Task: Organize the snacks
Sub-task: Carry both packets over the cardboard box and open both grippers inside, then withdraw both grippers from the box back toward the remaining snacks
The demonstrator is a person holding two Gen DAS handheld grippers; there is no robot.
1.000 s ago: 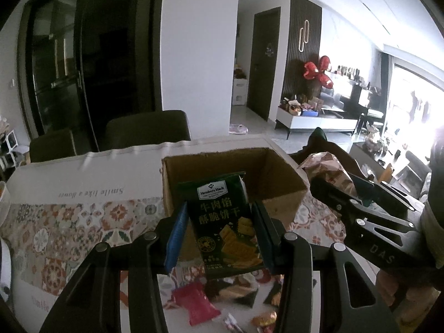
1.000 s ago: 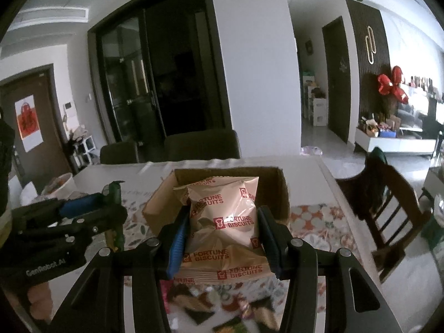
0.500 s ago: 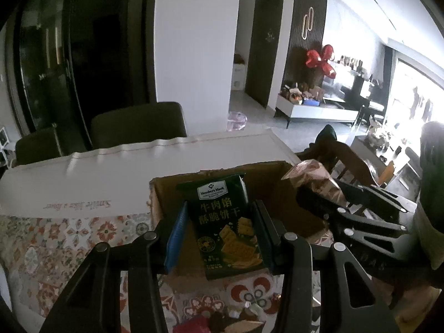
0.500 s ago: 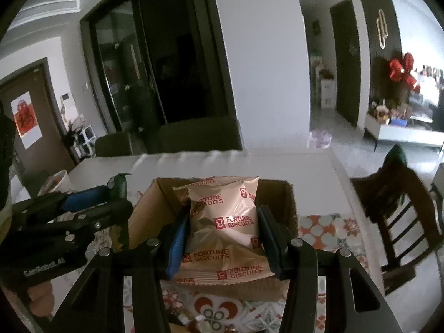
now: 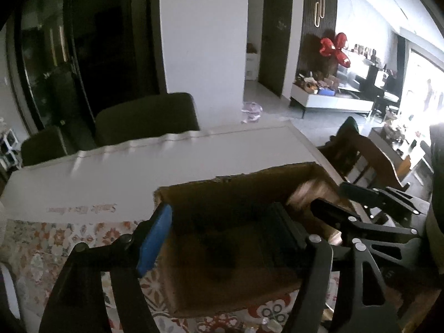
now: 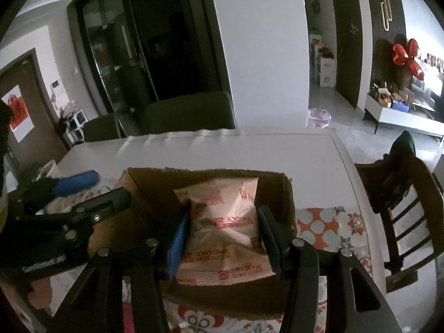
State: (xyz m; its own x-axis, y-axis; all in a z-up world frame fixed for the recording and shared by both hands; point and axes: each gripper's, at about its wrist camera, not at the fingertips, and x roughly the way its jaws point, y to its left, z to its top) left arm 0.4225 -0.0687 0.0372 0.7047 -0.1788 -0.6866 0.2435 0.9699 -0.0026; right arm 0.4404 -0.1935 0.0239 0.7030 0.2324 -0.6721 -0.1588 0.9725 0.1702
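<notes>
In the left wrist view, the left gripper is seen spread wide over the open cardboard box, and nothing is held between its fingers; the green cracker packet gripped half a second ago is no longer between them, and a dark shape in the box's shadowed interior cannot be identified. The right gripper is seen at the box's right wall. In the right wrist view, the Fortune Biscuits packet is clamped between the right gripper fingers as before, but has been lowered into the box, on the patterned tablecloth.
</notes>
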